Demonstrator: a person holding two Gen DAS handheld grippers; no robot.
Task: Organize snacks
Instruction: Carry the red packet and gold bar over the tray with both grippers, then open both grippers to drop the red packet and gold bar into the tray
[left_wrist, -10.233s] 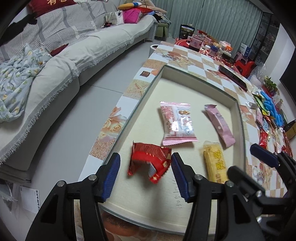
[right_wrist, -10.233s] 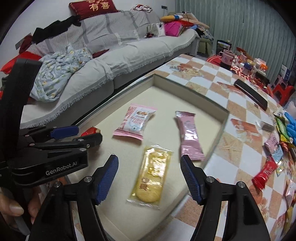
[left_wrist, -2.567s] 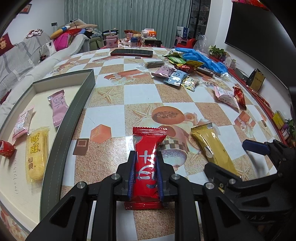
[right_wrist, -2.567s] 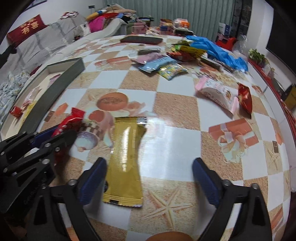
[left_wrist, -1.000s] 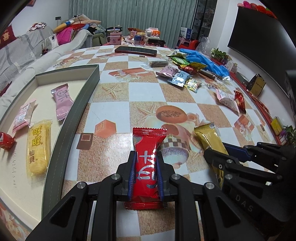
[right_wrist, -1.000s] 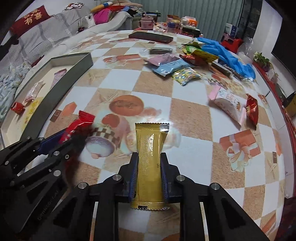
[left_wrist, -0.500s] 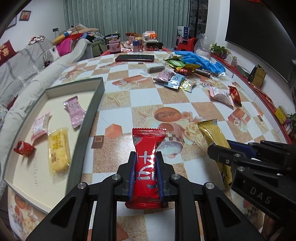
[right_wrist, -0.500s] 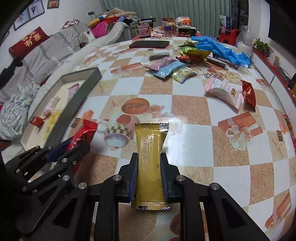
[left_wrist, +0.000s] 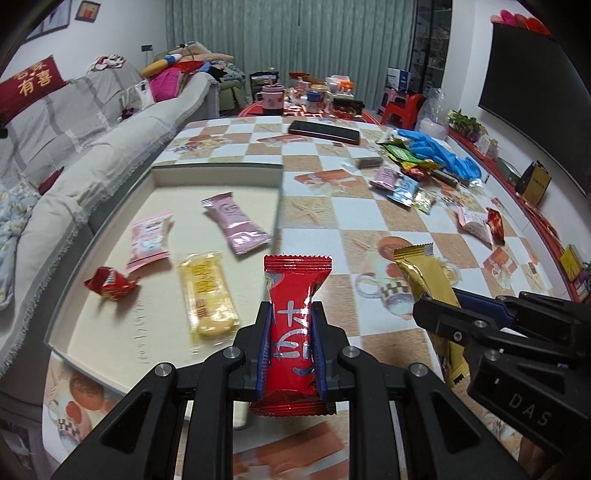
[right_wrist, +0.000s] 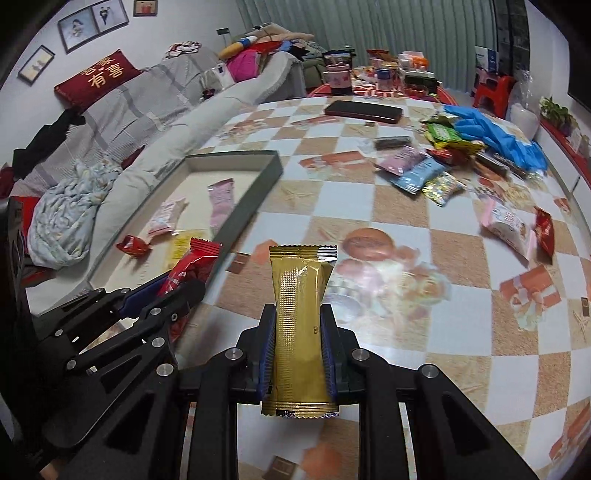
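My left gripper (left_wrist: 291, 347) is shut on a red snack packet (left_wrist: 295, 295) and holds it above the table near the tray's right wall. My right gripper (right_wrist: 298, 343) is shut on a gold snack packet (right_wrist: 301, 299), held above the checkered table; it also shows in the left wrist view (left_wrist: 424, 277). The shallow grey-walled tray (left_wrist: 218, 171) holds a pink packet (left_wrist: 236, 225), a pale pink packet (left_wrist: 149, 236), a yellow packet (left_wrist: 208, 295) and a small red packet (left_wrist: 109, 284). The red packet also shows in the right wrist view (right_wrist: 192, 269).
More snack packets (right_wrist: 417, 166) and blue gloves (right_wrist: 495, 133) lie at the table's far right. A pale packet (right_wrist: 509, 225) and a red one (right_wrist: 545, 230) lie right. A dark phone-like slab (right_wrist: 364, 110) lies at the far side. A sofa (left_wrist: 74, 147) runs along the left.
Both grippers have lifted higher and swung left toward the tray, each still holding its packet. The tray now lies closer and more central in both views.
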